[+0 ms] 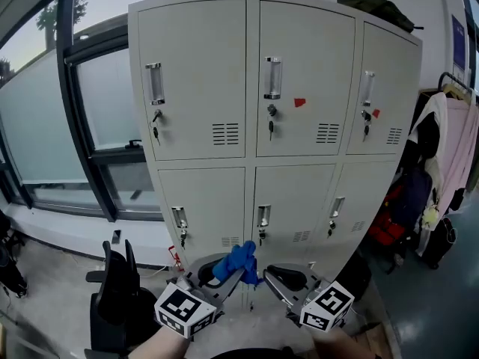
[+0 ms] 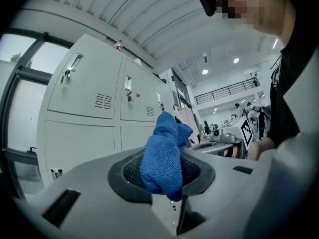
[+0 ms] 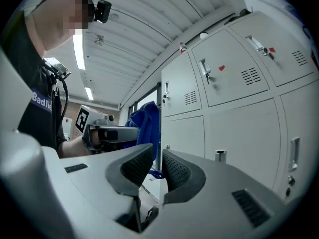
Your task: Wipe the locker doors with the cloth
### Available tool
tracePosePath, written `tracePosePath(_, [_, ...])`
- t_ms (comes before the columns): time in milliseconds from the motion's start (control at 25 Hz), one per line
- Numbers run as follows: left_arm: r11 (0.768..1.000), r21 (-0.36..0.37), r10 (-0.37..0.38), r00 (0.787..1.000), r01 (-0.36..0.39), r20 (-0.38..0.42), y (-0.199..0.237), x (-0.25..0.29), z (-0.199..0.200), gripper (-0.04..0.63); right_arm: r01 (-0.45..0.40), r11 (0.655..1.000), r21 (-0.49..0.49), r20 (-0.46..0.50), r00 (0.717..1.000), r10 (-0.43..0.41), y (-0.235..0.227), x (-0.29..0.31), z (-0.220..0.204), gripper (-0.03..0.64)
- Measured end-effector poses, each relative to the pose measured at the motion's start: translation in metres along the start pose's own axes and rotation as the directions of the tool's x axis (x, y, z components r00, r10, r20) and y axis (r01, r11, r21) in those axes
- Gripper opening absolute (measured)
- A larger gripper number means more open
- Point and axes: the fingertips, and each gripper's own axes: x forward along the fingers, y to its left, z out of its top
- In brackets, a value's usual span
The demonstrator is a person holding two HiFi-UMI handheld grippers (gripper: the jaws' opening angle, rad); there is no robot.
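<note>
1. A crumpled blue terry cloth (image 2: 164, 153) is pinched between the jaws of the left gripper (image 2: 162, 172), with its bunched end standing up past the jaw tips.
2. The jaws of the right gripper (image 3: 157, 166) are drawn almost together; only a thin slit is left between them and nothing is held in it.
3. Both grippers are held low and side by side, and the cloth is seen just left of the right gripper, apart from it.
4. Ahead of and above both grippers stands a pale grey metal locker bank (image 1: 299, 73), three doors wide in two rows, fitted with chrome handles, keyed locks and vent slots. The cloth is held clear of the doors.
5. Small red stickers (image 1: 299, 102) are seen on the upper middle and upper right doors.
6. Left of the left gripper, a black chair (image 1: 116, 290) is set on the grey floor (image 1: 434, 305), with a tall dark-framed window (image 1: 45, 111) beyond it.
7. Right of the right gripper, hung garments (image 1: 449, 148) are seen beside the lockers.
</note>
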Motion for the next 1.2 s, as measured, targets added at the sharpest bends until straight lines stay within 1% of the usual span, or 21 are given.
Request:
tracePosePath(120, [0.994,0.098,0.053,0.999,-0.051,-0.012,-0.005,0.035,0.015,0.114,-0.033,0.999,0.002,0.031,0.999,0.033,-0.037,-0.012,0.012,0.052])
tracePosePath(160, [0.988,0.138,0.073,0.997,-0.071,-0.012,-0.007,0.048,0.024,0.114,-0.047,0.999,-0.005,0.043,0.998,0.047,-0.049,-0.018,0.019,0.052])
tracePosePath(240, [0.968,0.219,0.124,0.992,-0.120,-0.004,-0.011,0.074,0.045,0.115,-0.077,0.997,-0.026,0.063,0.995,0.079,-0.074,-0.031,0.032,0.052])
tracePosePath(320, [0.945,0.280,0.173,0.985,-0.169,0.010,-0.017,0.098,0.065,0.114,-0.109,0.993,-0.036,0.079,0.991,0.112,-0.097,-0.043,0.042,0.052])
tracePosePath(400, [0.917,0.338,0.221,0.975,-0.214,0.018,-0.021,0.117,0.079,0.114,-0.143,0.989,-0.034,0.088,0.985,0.145,-0.118,-0.051,0.045,0.052])
tracePosePath(480, [0.881,0.392,0.273,0.961,-0.264,0.033,-0.023,0.133,0.096,0.114,-0.179,0.984,-0.020,0.085,0.980,0.180,-0.135,-0.056,0.044,0.051])
tracePosePath(520, [0.859,0.423,0.299,0.953,-0.289,0.043,-0.023,0.139,0.106,0.114,-0.197,0.980,-0.013,0.081,0.977,0.198,-0.141,-0.057,0.043,0.052])
tracePosePath(560, [0.832,0.458,0.326,0.944,-0.313,0.053,-0.021,0.145,0.116,0.114,-0.214,0.977,-0.006,0.078,0.974,0.213,-0.146,-0.059,0.043,0.052])
tracePosePath(640, [0.767,0.533,0.379,0.923,-0.356,0.071,-0.014,0.151,0.135,0.114,-0.239,0.971,0.017,0.077,0.969,0.237,-0.152,-0.060,0.040,0.052])
tracePosePath(720, [0.704,0.596,0.421,0.903,-0.387,0.088,-0.008,0.156,0.154,0.114,-0.262,0.965,0.019,0.066,0.963,0.261,-0.156,-0.058,0.036,0.052])
tracePosePath(800, [0.642,0.652,0.450,0.887,-0.404,0.106,-0.002,0.159,0.175,0.114,-0.277,0.961,0.015,0.057,0.960,0.275,-0.156,-0.056,0.035,0.052])
tracePosePath(880, [0.568,0.715,0.467,0.875,-0.409,0.129,0.003,0.163,0.199,0.114,-0.277,0.961,0.011,0.058,0.959,0.276,-0.154,-0.055,0.039,0.052])
tracePosePath(960, [0.485,0.770,0.481,0.862,-0.414,0.160,0.007,0.165,0.227,0.114,-0.275,0.961,-0.015,0.057,0.960,0.276,-0.153,-0.056,0.046,0.051])
tracePosePath(1000, [0.441,0.794,0.488,0.854,-0.419,0.180,0.009,0.165,0.241,0.114,-0.273,0.962,-0.031,0.054,0.960,0.274,-0.152,-0.057,0.049,0.052])
tracePosePath(1120, [0.300,0.848,0.503,0.828,-0.437,0.249,0.019,0.168,0.286,0.115,-0.242,0.968,-0.060,0.059,0.968,0.245,-0.156,-0.060,0.058,0.052])
tracePosePath(1200, [0.205,0.869,0.514,0.805,-0.450,0.296,0.028,0.172,0.316,0.114,-0.213,0.975,-0.060,0.066,0.974,0.217,-0.161,-0.062,0.062,0.052])
